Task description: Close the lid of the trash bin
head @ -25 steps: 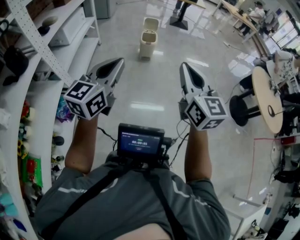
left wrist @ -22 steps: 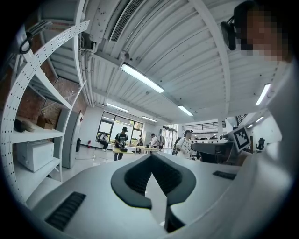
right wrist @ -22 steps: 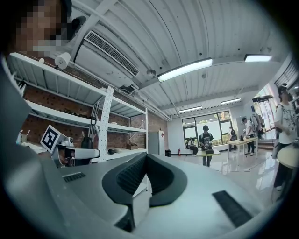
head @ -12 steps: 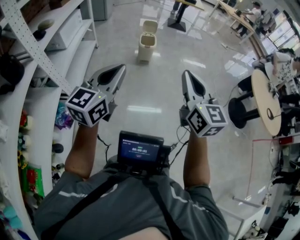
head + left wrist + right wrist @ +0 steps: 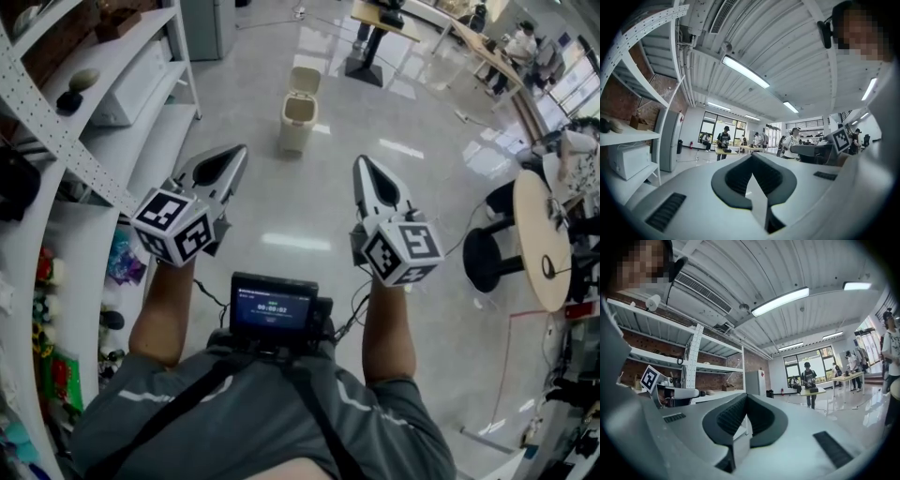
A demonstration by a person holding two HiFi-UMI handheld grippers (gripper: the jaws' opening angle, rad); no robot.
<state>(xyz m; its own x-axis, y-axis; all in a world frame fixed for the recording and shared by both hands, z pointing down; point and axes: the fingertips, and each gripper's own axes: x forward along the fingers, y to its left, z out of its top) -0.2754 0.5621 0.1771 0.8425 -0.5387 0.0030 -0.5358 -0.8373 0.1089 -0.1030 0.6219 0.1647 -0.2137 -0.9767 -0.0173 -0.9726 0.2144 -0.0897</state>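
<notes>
A small cream trash bin (image 5: 297,124) stands on the shiny floor ahead of me, its lid (image 5: 305,79) tipped up and back. Both grippers are held in front of the body, well short of the bin. My left gripper (image 5: 237,153) points up and forward, its jaws meeting at the tips with nothing in them. My right gripper (image 5: 361,163) is held the same way, shut and empty. The bin is out of sight in both gripper views, where the left gripper (image 5: 751,157) and right gripper (image 5: 746,397) aim above the floor.
White shelving (image 5: 112,103) with small items runs along the left. A round table (image 5: 536,234) and dark stools (image 5: 487,253) stand at the right. People work at tables (image 5: 389,17) far behind the bin. A small screen (image 5: 274,305) hangs at my chest.
The bin has come closer and lower in the head view as I moved toward it. Both grippers stay shut and keep their pose.
</notes>
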